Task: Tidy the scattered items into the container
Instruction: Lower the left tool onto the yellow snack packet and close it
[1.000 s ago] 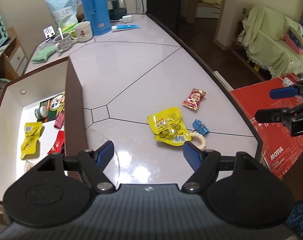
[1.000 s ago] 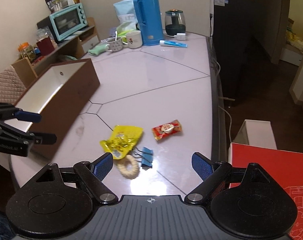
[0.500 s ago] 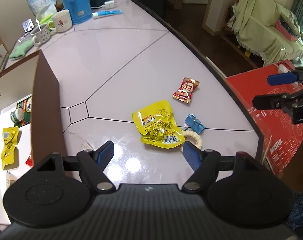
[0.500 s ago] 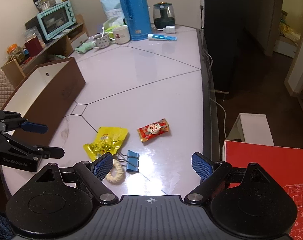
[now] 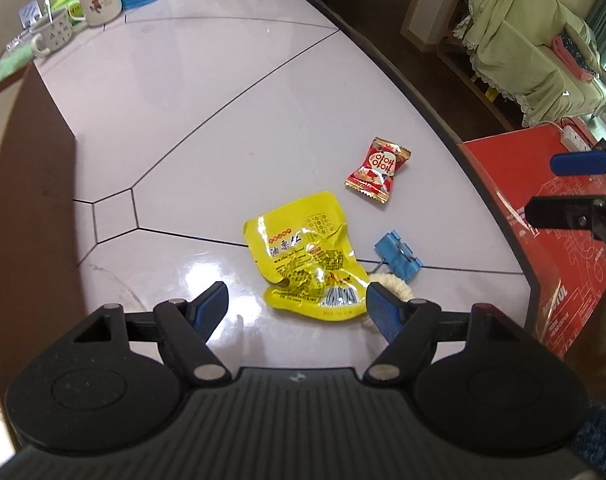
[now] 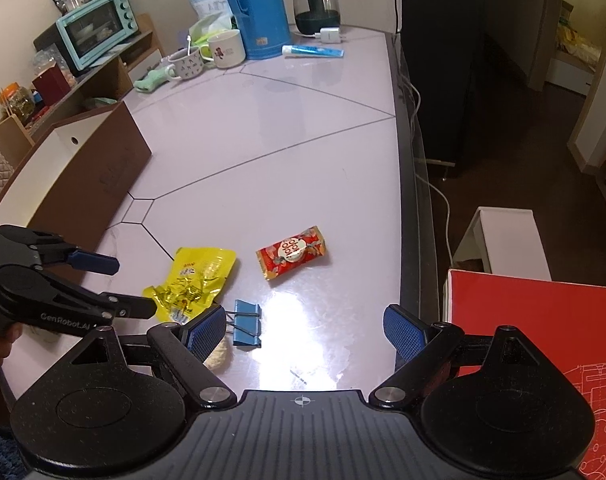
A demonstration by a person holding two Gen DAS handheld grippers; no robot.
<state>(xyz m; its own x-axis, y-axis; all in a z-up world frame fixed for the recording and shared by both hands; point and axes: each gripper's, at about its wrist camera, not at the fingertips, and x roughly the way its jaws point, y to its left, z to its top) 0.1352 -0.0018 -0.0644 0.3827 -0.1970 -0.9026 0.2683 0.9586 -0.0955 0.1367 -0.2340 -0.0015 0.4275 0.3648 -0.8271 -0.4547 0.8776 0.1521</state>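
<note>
Left wrist view: the left gripper (image 5: 297, 306) is spread wide and holds nothing, low over the yellow packet (image 5: 305, 254). The packet lies flat on the table (image 5: 223, 120), its long axis running from near right to far left.

Right wrist view: the right gripper (image 6: 305, 330) is also spread and empty. The red candy (image 6: 291, 252) lies slanted, with its far end pointing right, beside the blue binder clip (image 6: 247, 322). The brown box (image 6: 103, 168) stands at the left.

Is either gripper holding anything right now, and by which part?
Nothing is held. The left gripper and right gripper are both open and empty.
</note>
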